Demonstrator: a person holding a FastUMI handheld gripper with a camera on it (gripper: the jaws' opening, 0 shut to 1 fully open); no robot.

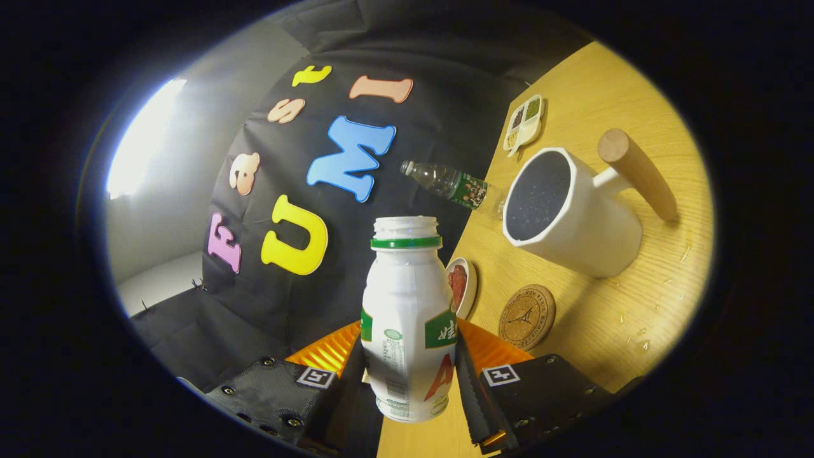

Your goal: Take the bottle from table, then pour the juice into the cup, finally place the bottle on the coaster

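Observation:
A white juice bottle (pixel 407 318) with a green neck ring and an open mouth sits between my two fingers, and my gripper (pixel 407 375) is shut on its lower body. The whole view is rolled, so the wooden table (pixel 636 305) stands steeply to the right of the bottle. On the table stands the white cup (pixel 569 213) with a dark inside and a wooden handle (pixel 639 173), beyond and right of the bottle's mouth. The round cork coaster (pixel 526 316) lies on the table just right of the bottle, nearer than the cup.
A small dish with red contents (pixel 460 285) sits at the table edge right behind the bottle. A clear plastic water bottle (pixel 455 184) with a green label stands past the cup. A divided tray of grains (pixel 524 123) lies farther back.

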